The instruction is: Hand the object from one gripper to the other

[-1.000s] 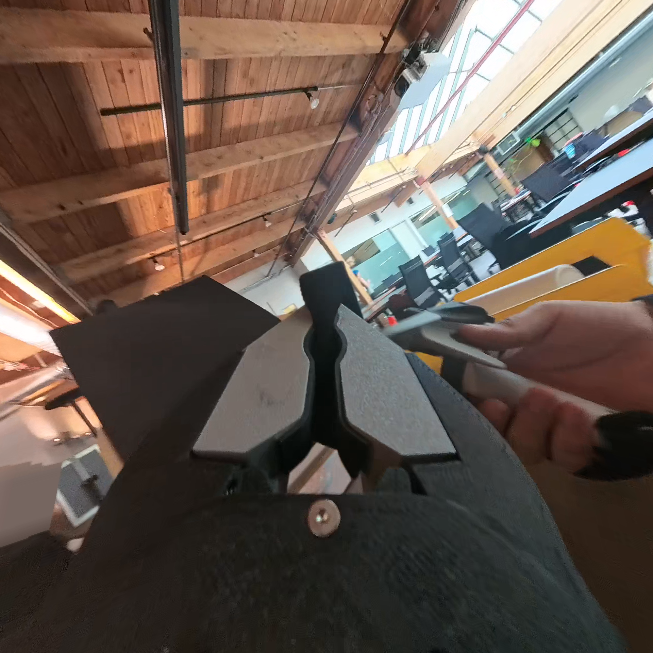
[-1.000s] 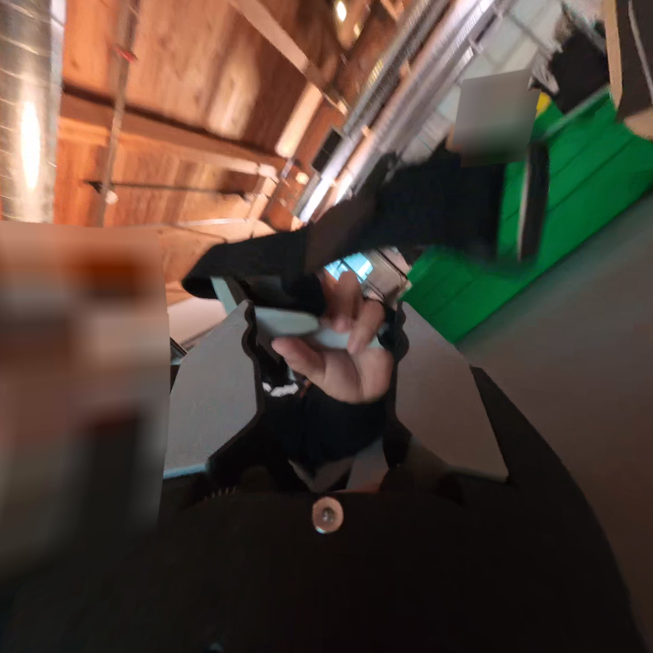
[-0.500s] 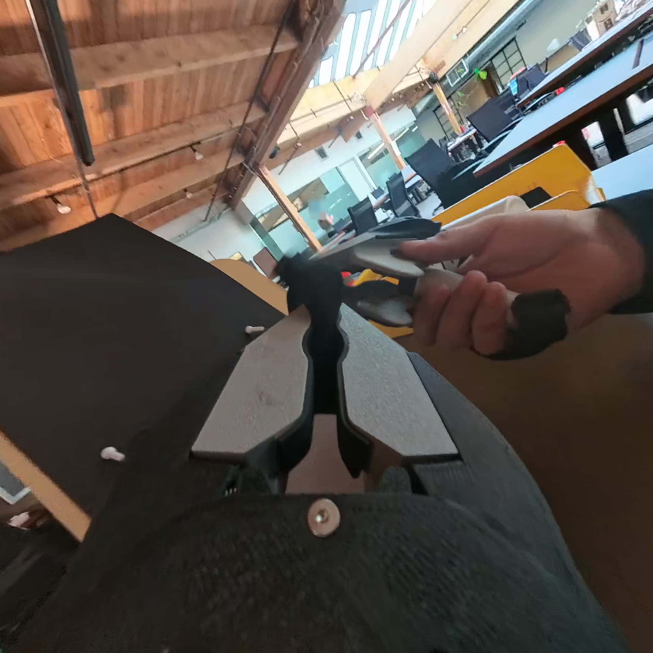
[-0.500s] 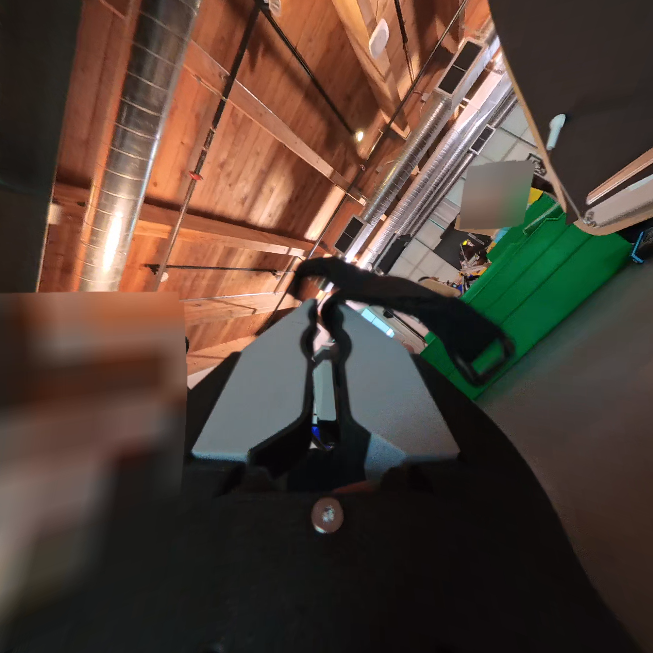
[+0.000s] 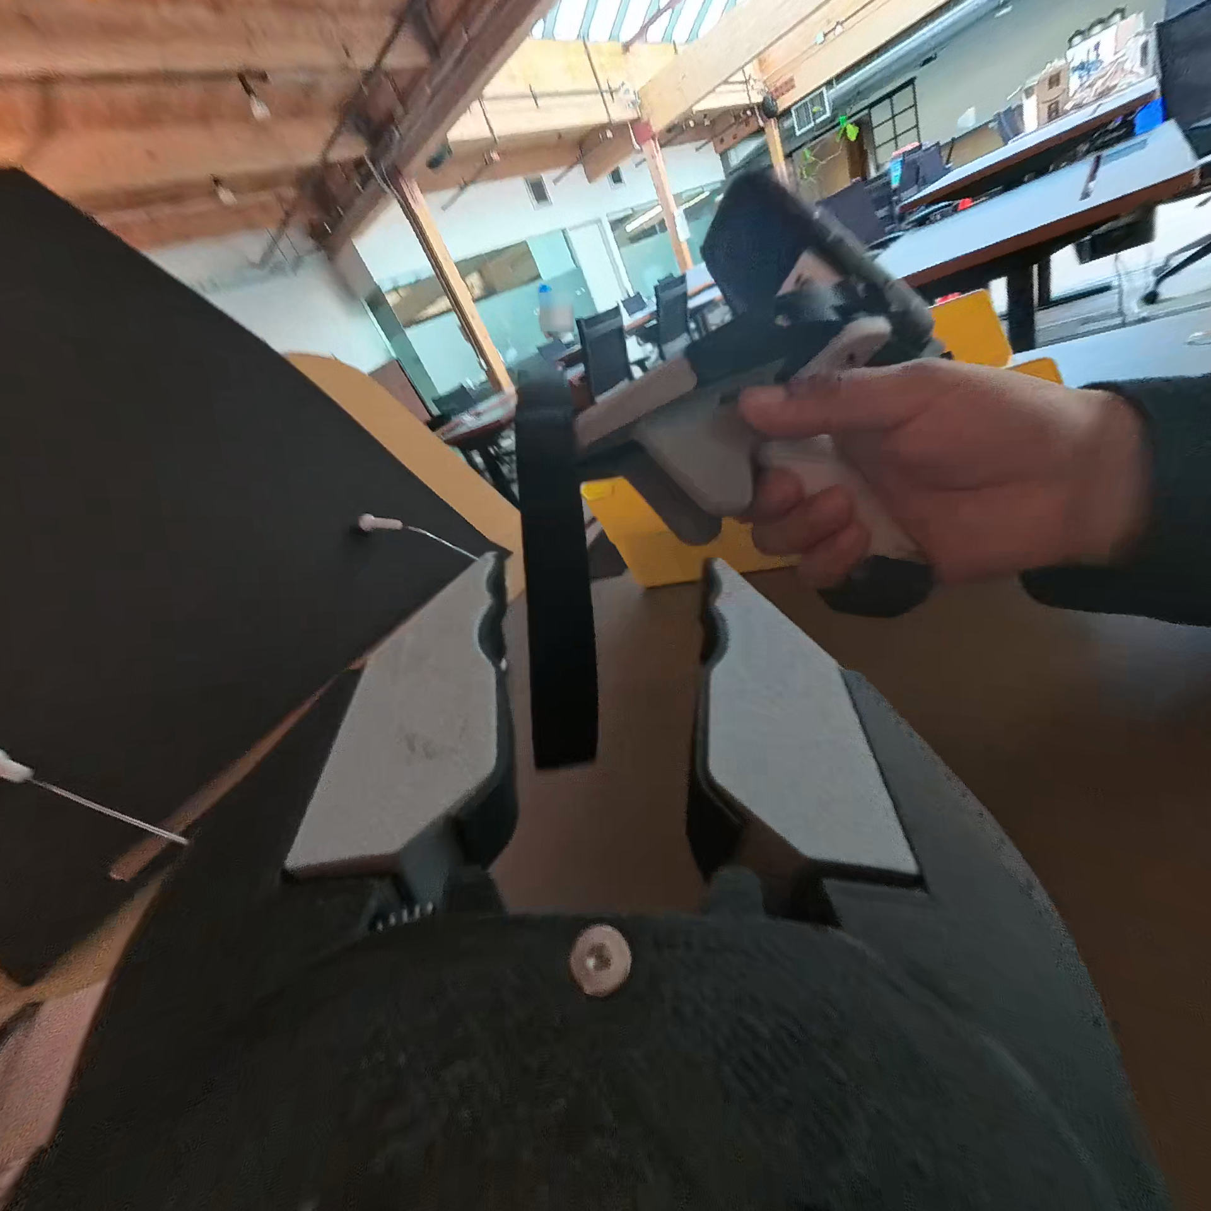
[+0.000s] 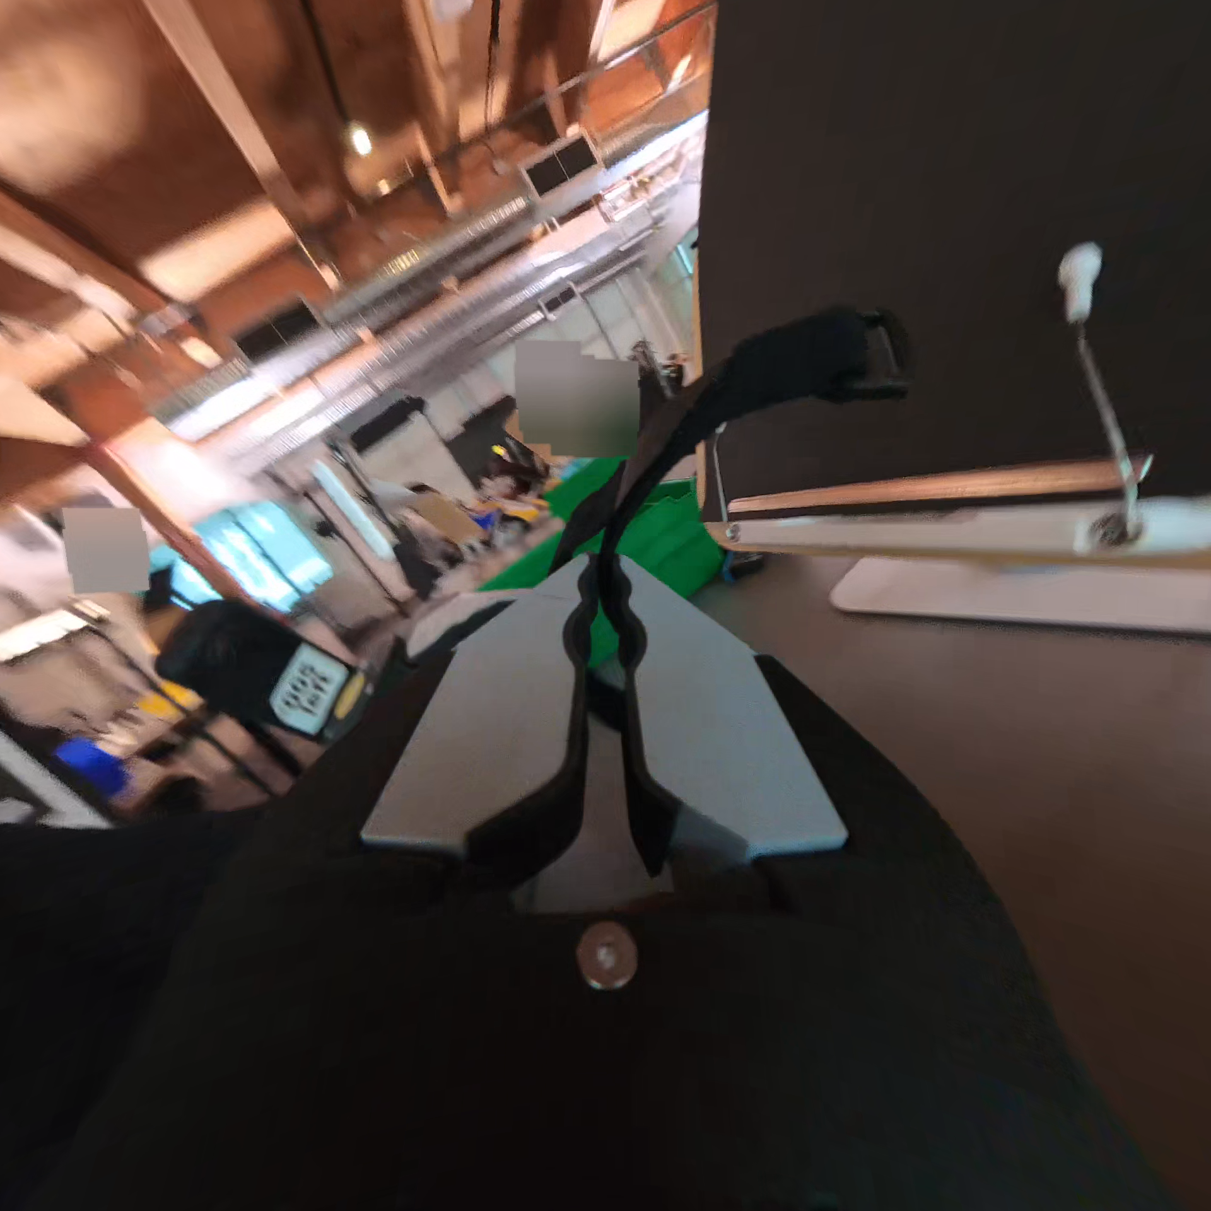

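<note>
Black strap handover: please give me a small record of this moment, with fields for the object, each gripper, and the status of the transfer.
object: black strap with a buckle at one end
left gripper: open, strap hangs between its fingers, not clamped
right gripper: shut on the strap, held by a hand
strap pose: hangs down from the right gripper
transfer status: strap is with the right gripper only

A black strap (image 5: 560, 590) hangs in the gap between the left gripper's (image 5: 599, 576) spread fingers, touching neither. A tilted black board (image 5: 164, 491) crowds the left side; the right gripper (image 5: 662, 452) and its hand (image 5: 950, 472) block the far right. The brown tabletop (image 5: 1016, 721) lies bare at the near right.
</note>
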Tool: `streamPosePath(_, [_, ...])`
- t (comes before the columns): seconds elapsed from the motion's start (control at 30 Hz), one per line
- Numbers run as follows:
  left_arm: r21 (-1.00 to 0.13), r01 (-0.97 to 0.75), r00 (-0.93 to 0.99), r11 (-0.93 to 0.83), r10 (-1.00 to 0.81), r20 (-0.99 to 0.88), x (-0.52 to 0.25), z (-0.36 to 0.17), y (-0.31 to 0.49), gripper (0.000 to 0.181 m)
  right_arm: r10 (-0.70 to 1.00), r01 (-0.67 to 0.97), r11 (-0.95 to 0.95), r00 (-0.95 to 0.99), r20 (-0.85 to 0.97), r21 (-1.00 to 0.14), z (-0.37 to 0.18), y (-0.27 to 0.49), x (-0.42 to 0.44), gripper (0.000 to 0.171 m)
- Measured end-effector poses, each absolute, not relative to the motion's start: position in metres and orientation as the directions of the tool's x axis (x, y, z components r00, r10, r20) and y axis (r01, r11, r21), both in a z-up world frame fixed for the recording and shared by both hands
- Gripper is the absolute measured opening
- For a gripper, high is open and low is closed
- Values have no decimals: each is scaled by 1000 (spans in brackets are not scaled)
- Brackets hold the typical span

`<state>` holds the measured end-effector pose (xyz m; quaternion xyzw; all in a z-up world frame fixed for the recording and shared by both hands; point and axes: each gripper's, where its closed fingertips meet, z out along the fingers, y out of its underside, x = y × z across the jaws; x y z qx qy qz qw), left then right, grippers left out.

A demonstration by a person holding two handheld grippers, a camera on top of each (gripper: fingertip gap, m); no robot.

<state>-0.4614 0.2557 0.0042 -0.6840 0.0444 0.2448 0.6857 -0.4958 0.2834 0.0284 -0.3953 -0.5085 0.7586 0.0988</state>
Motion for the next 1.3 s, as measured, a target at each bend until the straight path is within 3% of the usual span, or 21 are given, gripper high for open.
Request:
streamPosePath(0.1, [-933,-355,901,-56,245,-358,-466,9,249,72,711,110,-294,-639,-295,-949,35,284,-493,0])
streamPosePath(0.23, [-964,-254,966,73,60,-250,-451,32,228,68,824,-60,-157,-558,-97,-986,48,293,-488,0])
streamPosePath(0.4, [-993,-22,1000,114,-8,-23,-466,40,214,72,766,-179,-19,-635,100,-984,57,270,-469,0])
streamPosePath(0.6, [-996,-66,995,57,-71,-70,-447,25,225,69,595,-188,37,-785,173,-982,44,224,-446,0])
streamPosePath(0.67, [-995,-101,990,14,-92,-102,-439,15,231,61,541,-165,33,-826,157,-986,39,214,-440,0])
streamPosePath(0.73, [-986,-162,981,-26,-111,-158,-434,6,233,16,478,-127,5,-871,114,-992,38,208,-432,0])
streamPosePath(0.77, [-979,-200,972,-31,-130,-195,-430,4,233,5,456,-107,-11,-886,90,-994,38,207,-430,0])
streamPosePath(0.87, [-945,-326,945,-21,-44,-325,-439,11,233,2,413,-41,-39,-911,21,-998,37,208,-427,2])
streamPosePath(0.93, [-853,-521,851,-35,51,-522,-444,14,231,3,378,18,-51,-925,-36,-999,34,210,-425,4])
streamPosePath(1.0, [-636,-767,628,-83,104,-771,-440,12,228,2,325,101,-64,-939,-116,-993,31,212,-423,8])
streamPosePath(1.03, [-526,-846,511,-88,145,-847,-438,16,226,2,309,146,-59,-938,-157,-988,28,213,-423,18])
streamPosePath(1.17, [-281,-940,245,-193,193,-950,-444,19,220,2,355,257,24,-906,-233,-966,5,222,-432,38])
streamPosePath(1.3, [-103,-955,57,-278,168,-984,-454,12,217,2,307,374,-17,-880,-361,-927,1,226,-432,41])
